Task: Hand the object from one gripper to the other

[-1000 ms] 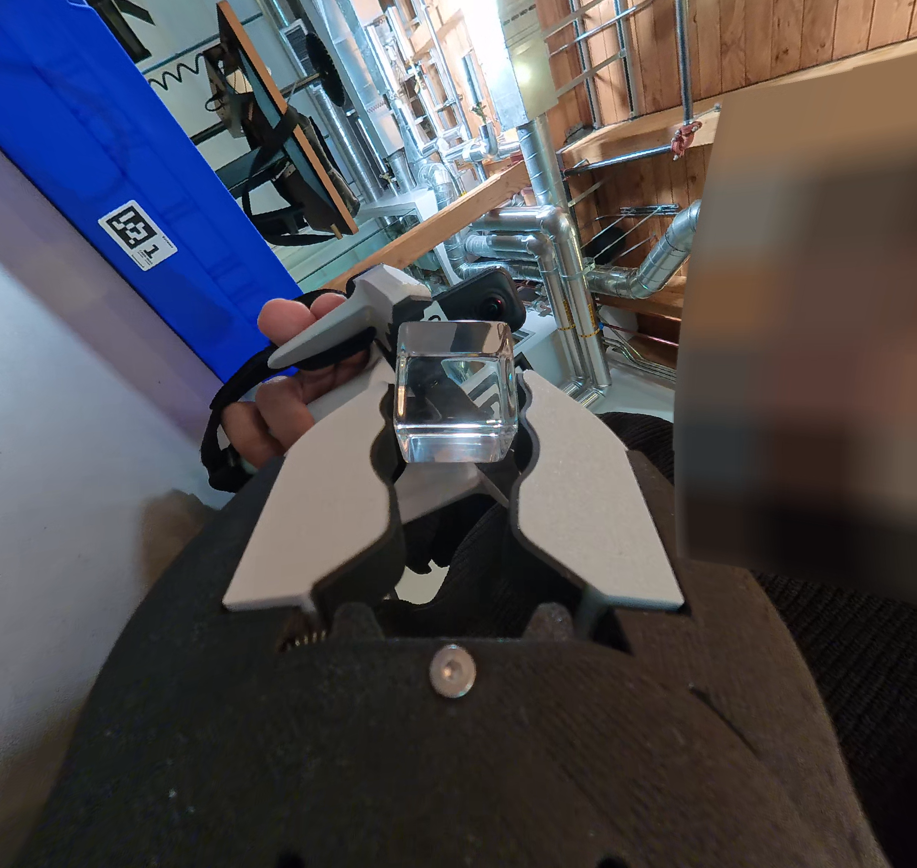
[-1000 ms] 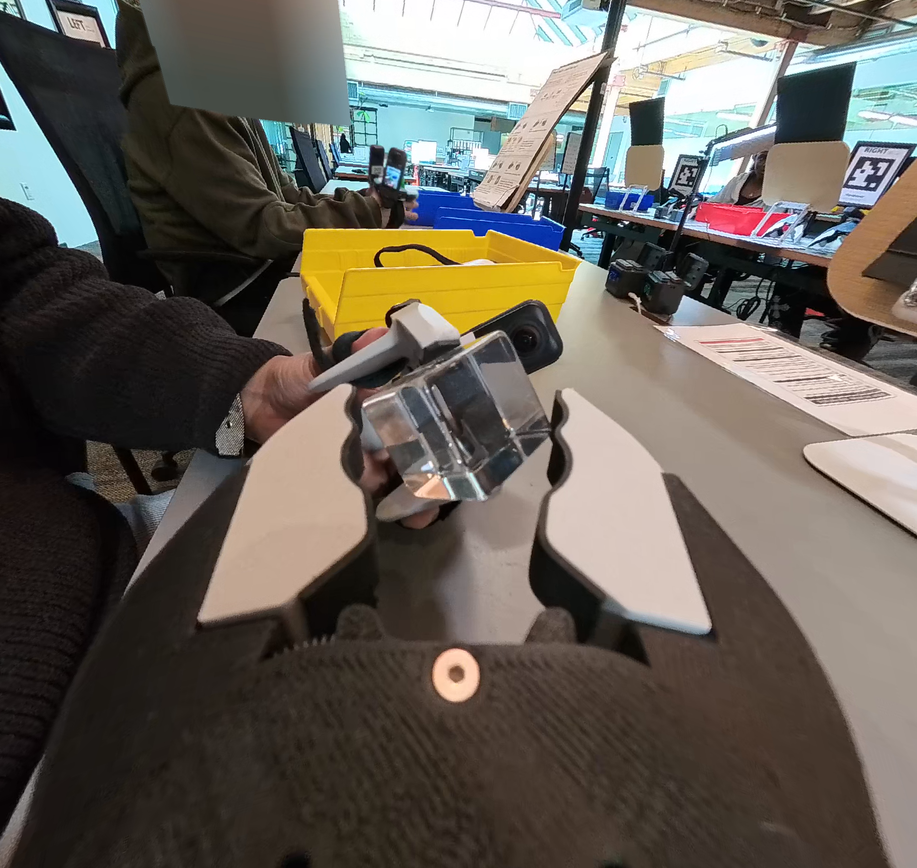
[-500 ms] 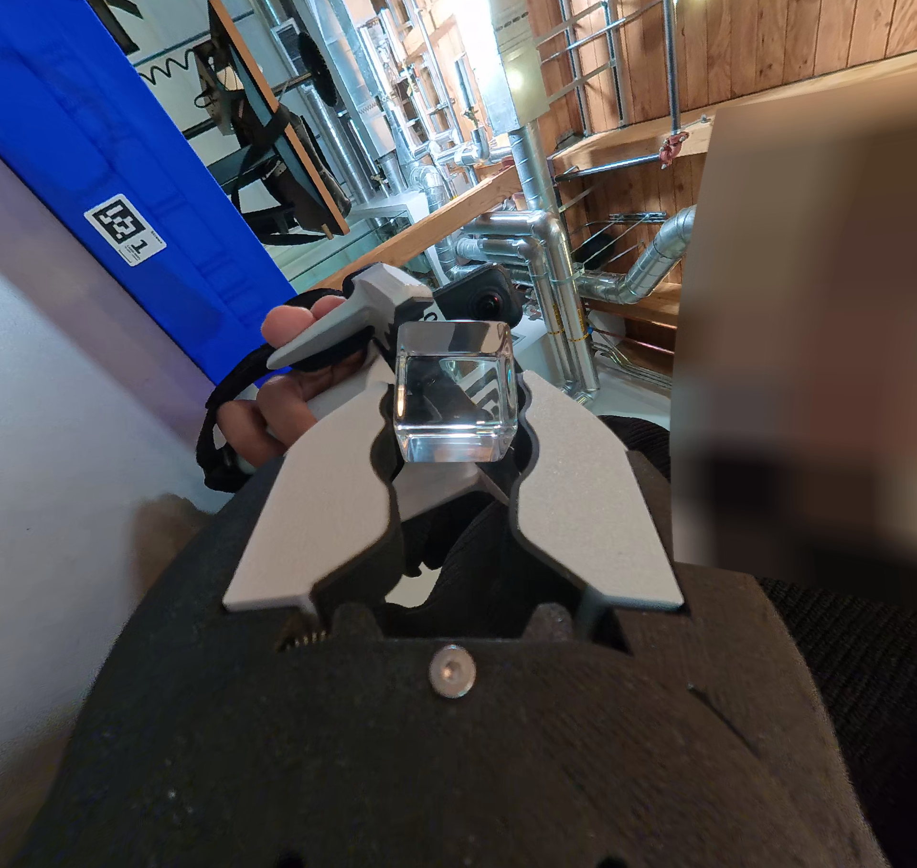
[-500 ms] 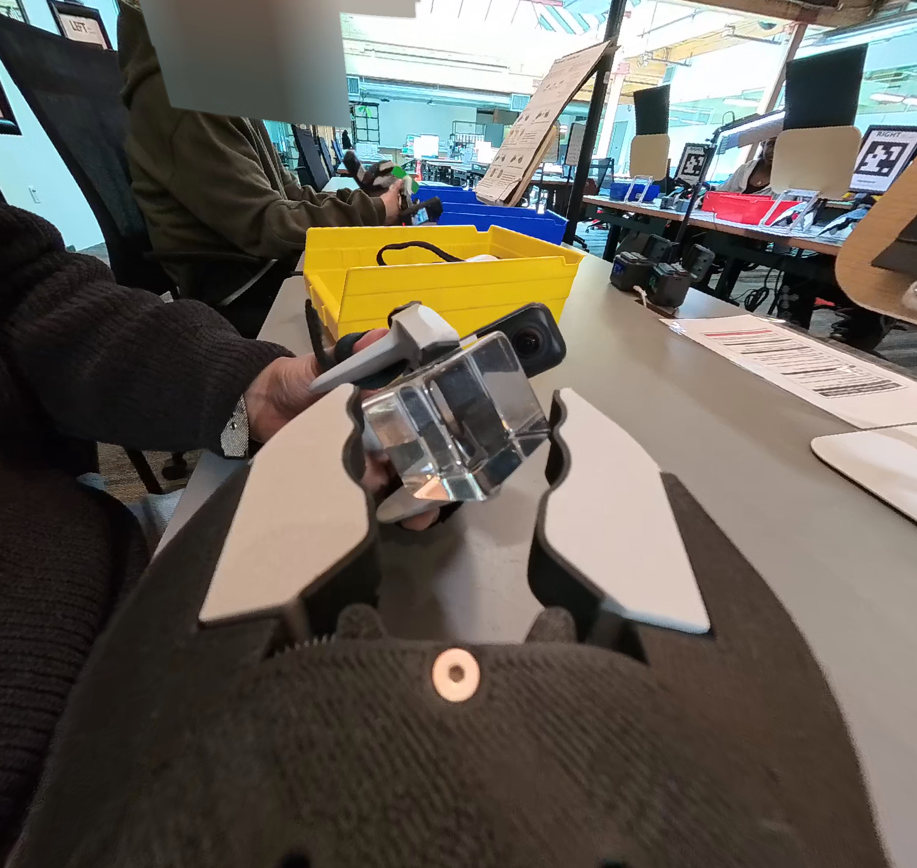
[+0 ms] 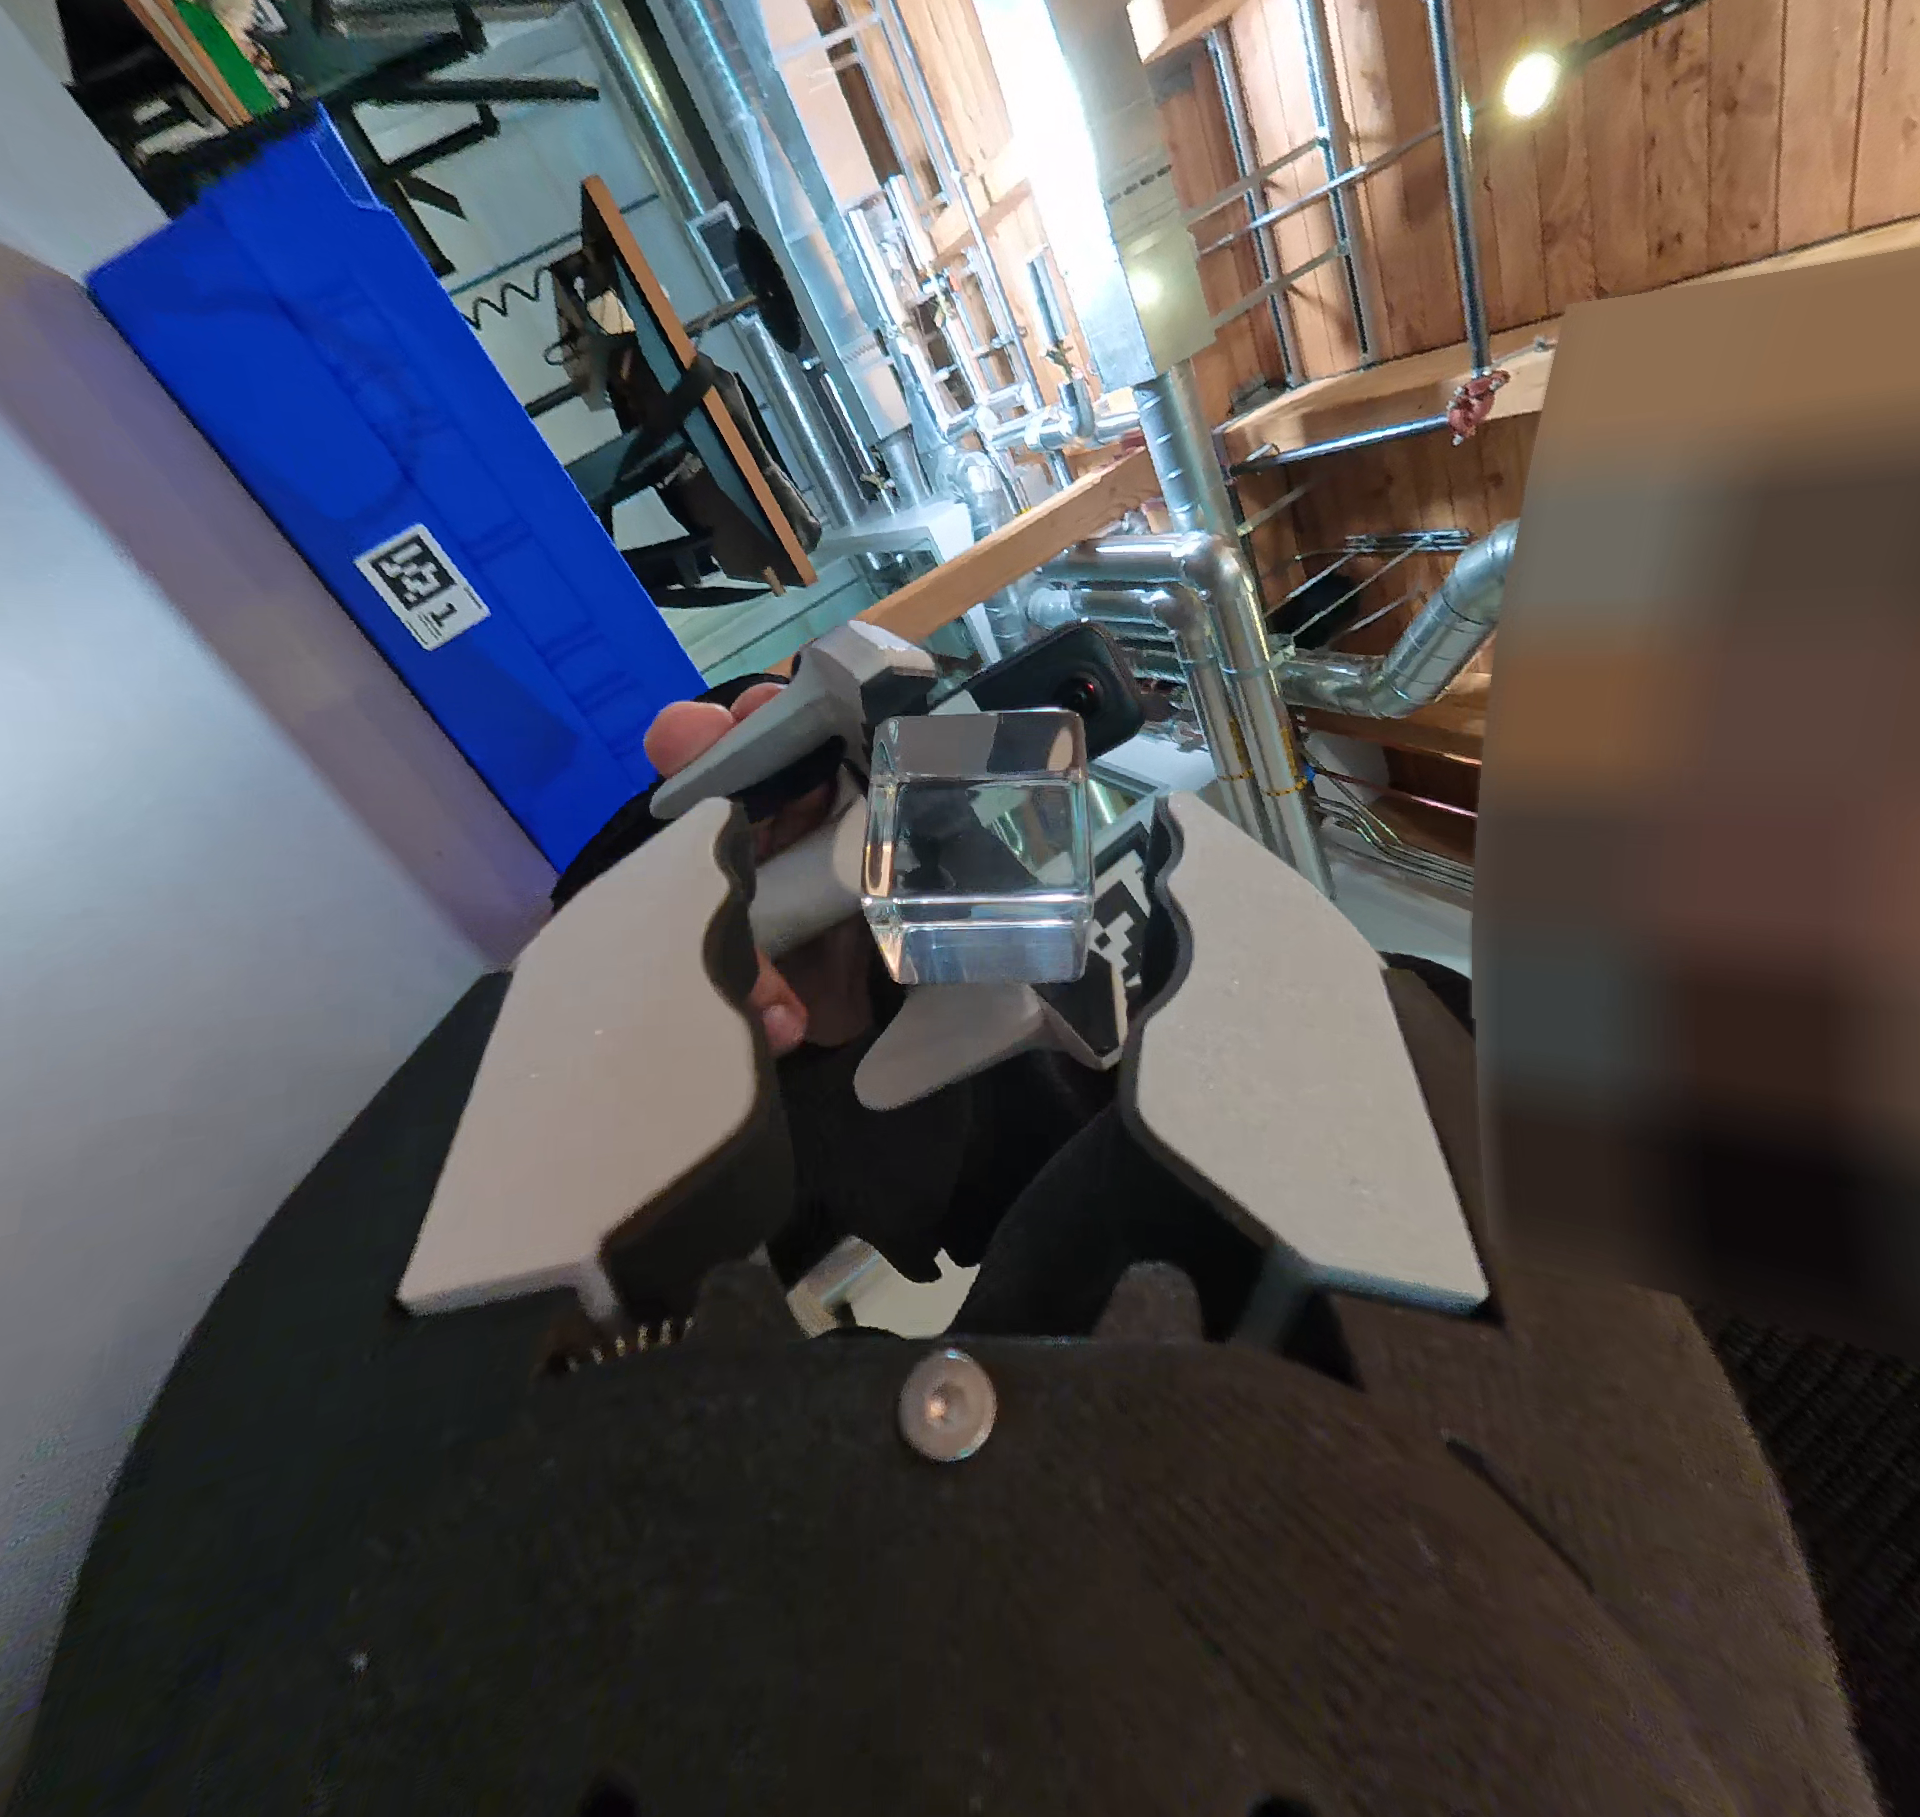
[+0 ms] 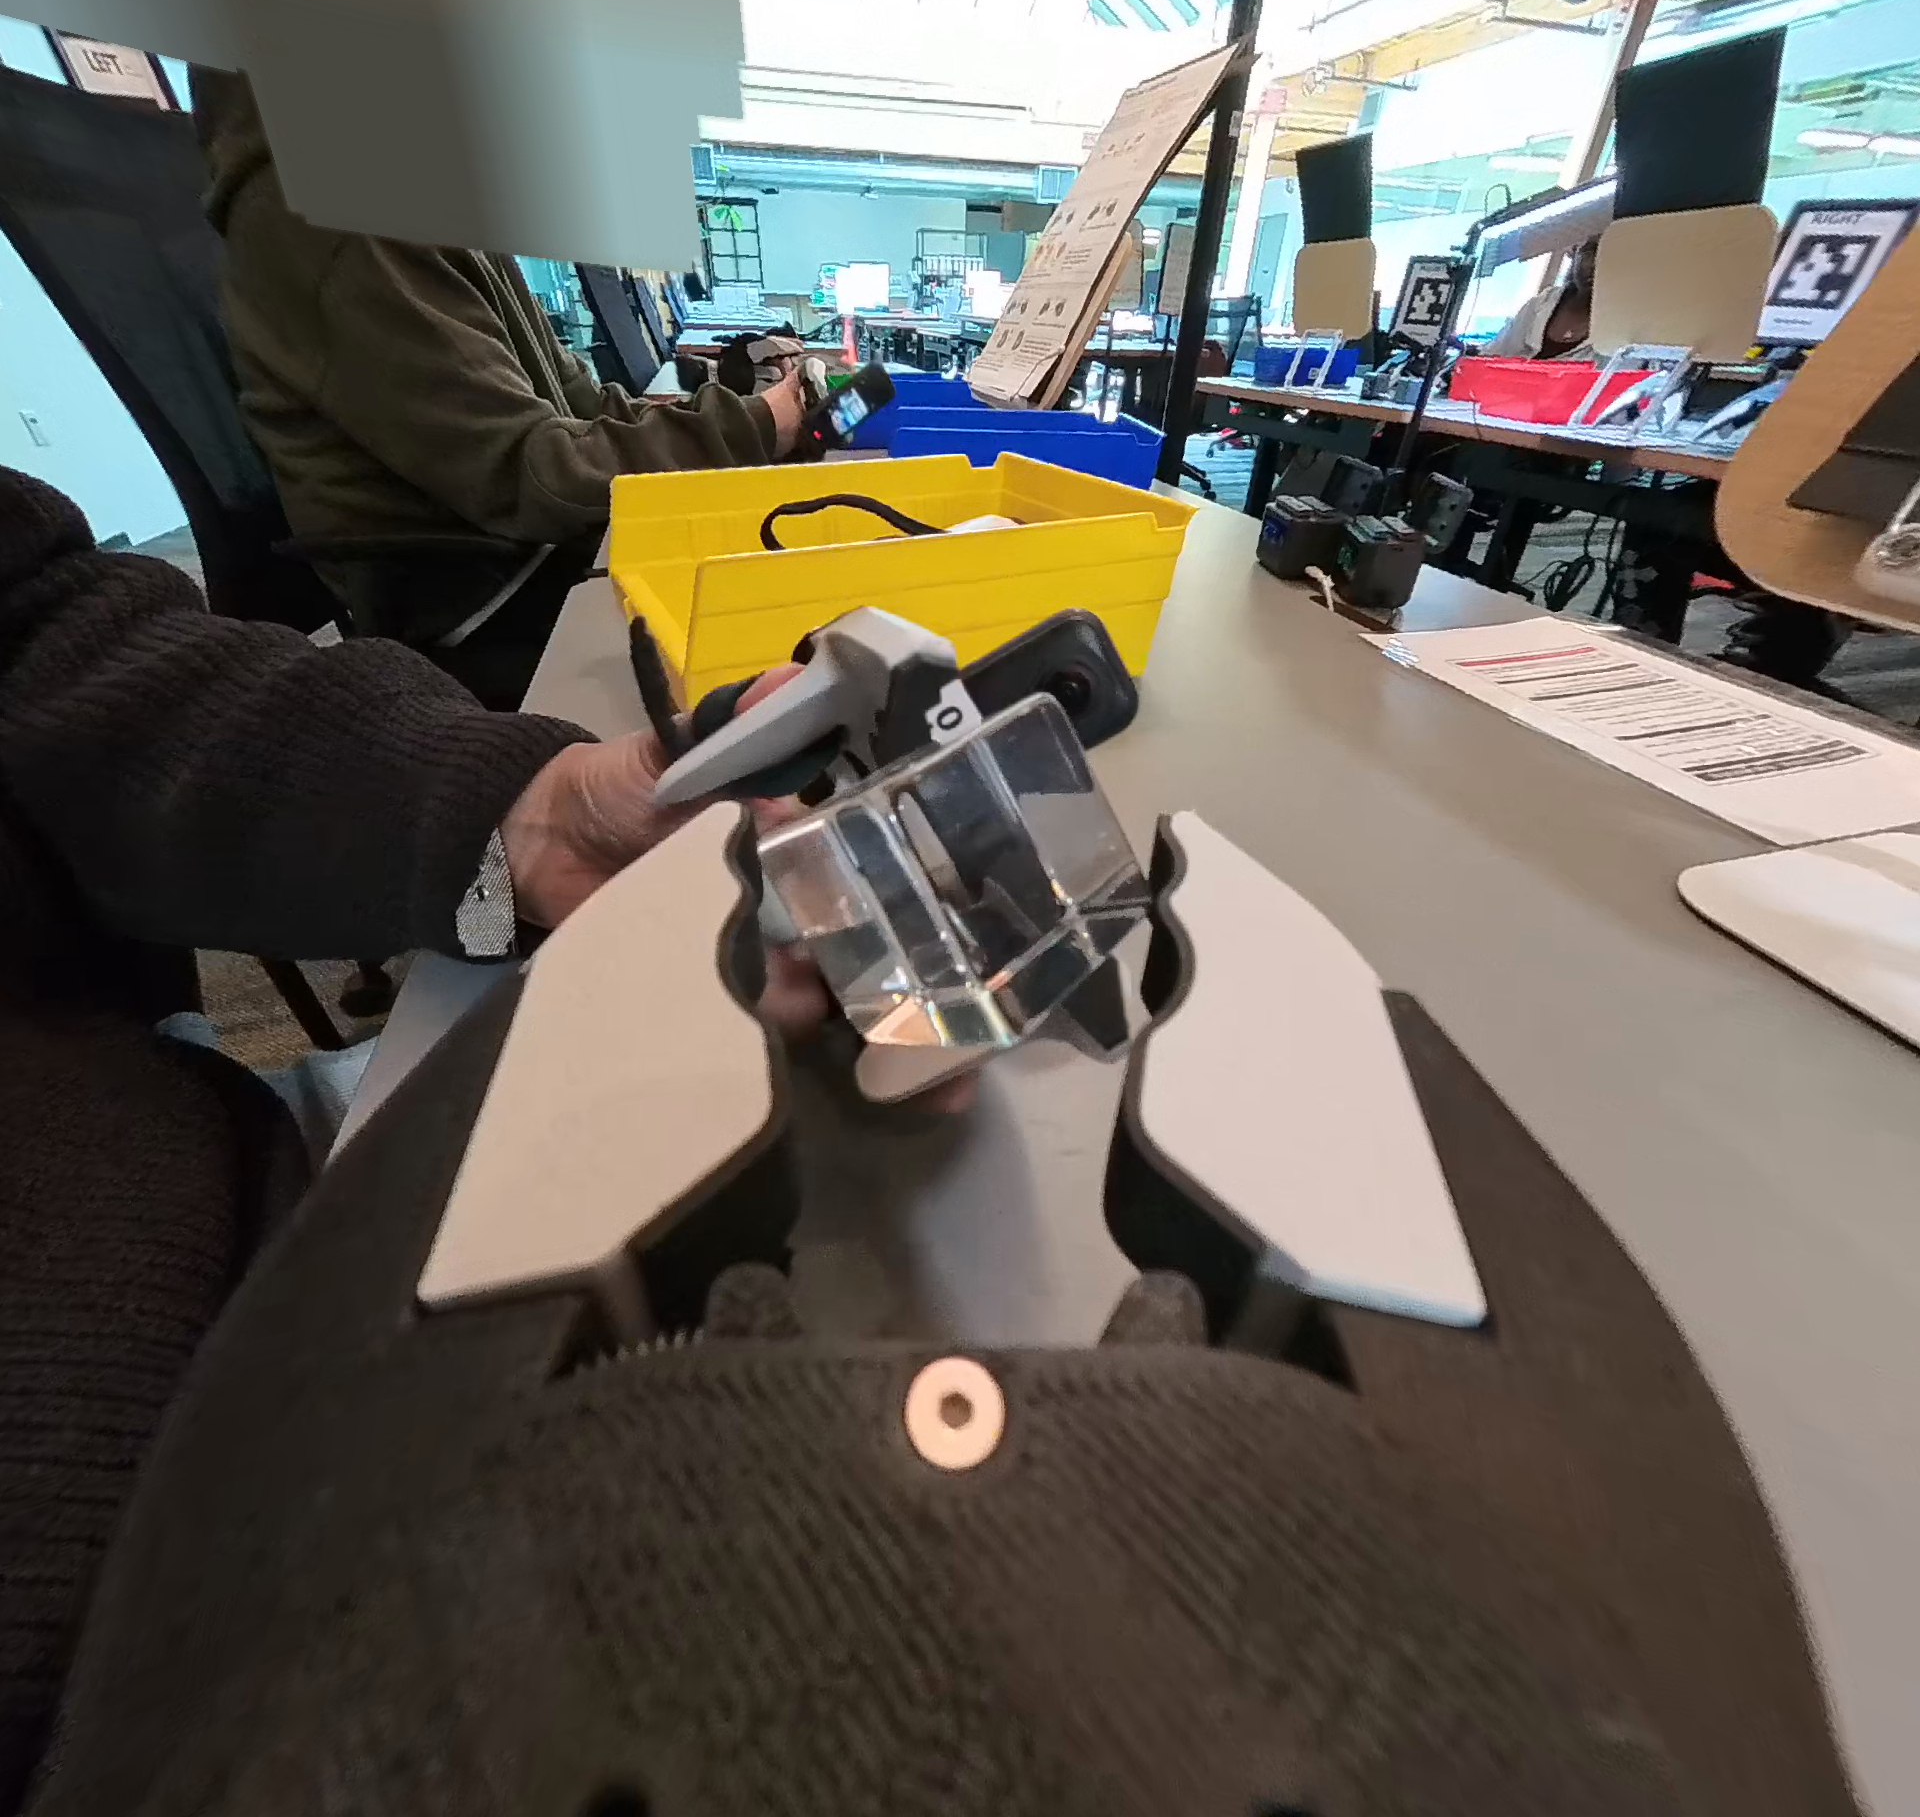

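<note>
A clear cube (image 5: 977,853) hangs in the air between my two grippers, which face each other. My left gripper (image 5: 951,832) is open, with a gap between each jaw and the cube's sides. My right gripper (image 6: 956,848) is shut on the cube (image 6: 956,884), with its jaws against the cube's left and right faces. In the left wrist view the right gripper's grey fingers (image 5: 935,1050) sit above and below the cube. In the right wrist view the left gripper's grey fingers (image 6: 769,728) show above and below the cube, in a person's hand.
A grey table (image 6: 1455,936) lies below. A yellow bin (image 6: 894,583) stands behind the grippers, with blue bins (image 6: 1018,432) farther back. A printed sheet (image 6: 1662,718) and a white pad (image 6: 1818,926) lie at the right. Another person (image 6: 416,385) sits at the left. A blue bin (image 5: 416,479) shows in the left view. The grippers are tip to tip, or close to it.
My left gripper's jaws have spread away from the cube, which they held before. The right gripper keeps its hold, and the cube has stayed in place.
</note>
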### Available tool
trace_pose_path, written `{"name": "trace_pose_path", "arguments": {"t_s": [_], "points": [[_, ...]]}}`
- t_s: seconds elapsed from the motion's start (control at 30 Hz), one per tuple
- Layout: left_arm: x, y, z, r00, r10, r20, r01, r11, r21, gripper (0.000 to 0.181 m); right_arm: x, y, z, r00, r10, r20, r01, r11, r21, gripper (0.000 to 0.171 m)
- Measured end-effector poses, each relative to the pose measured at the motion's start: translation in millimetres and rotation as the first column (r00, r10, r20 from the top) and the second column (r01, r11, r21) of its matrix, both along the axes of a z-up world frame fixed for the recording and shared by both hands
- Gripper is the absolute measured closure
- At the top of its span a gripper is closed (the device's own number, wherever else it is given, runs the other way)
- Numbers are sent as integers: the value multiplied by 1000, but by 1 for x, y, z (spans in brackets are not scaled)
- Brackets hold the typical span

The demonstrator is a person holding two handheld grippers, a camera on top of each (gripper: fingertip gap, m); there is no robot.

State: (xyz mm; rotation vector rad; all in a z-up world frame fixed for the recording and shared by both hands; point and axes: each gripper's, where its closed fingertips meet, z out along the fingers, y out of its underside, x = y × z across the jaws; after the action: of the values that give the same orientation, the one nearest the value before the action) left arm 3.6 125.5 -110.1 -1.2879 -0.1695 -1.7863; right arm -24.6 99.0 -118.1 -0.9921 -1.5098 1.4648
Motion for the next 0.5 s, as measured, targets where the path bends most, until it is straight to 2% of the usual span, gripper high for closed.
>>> {"name": "trace_pose_path", "arguments": {"t_s": [0.03,0.13,0.23,0.33,0.5], "points": [[-3,1,-1,1000,18,-6,-18,1000,-5,104,0,2,-1,1000,-9,7,9,1000,-1,99],[-10,6,-6,995,79,-64,-81,996,-29,96,-3,11,-9,996,-63,60,61,998,34,99],[-12,11,-20,973,118,-197,-134,989,-67,94,-6,25,-24,977,-167,130,146,976,159,99],[-7,13,-33,947,103,-305,-140,985,-101,93,-8,39,-37,943,-290,162,223,914,340,99],[3,13,-42,924,86,-373,-140,983,-120,91,-9,48,-49,899,-412,148,264,780,568,99]]}}
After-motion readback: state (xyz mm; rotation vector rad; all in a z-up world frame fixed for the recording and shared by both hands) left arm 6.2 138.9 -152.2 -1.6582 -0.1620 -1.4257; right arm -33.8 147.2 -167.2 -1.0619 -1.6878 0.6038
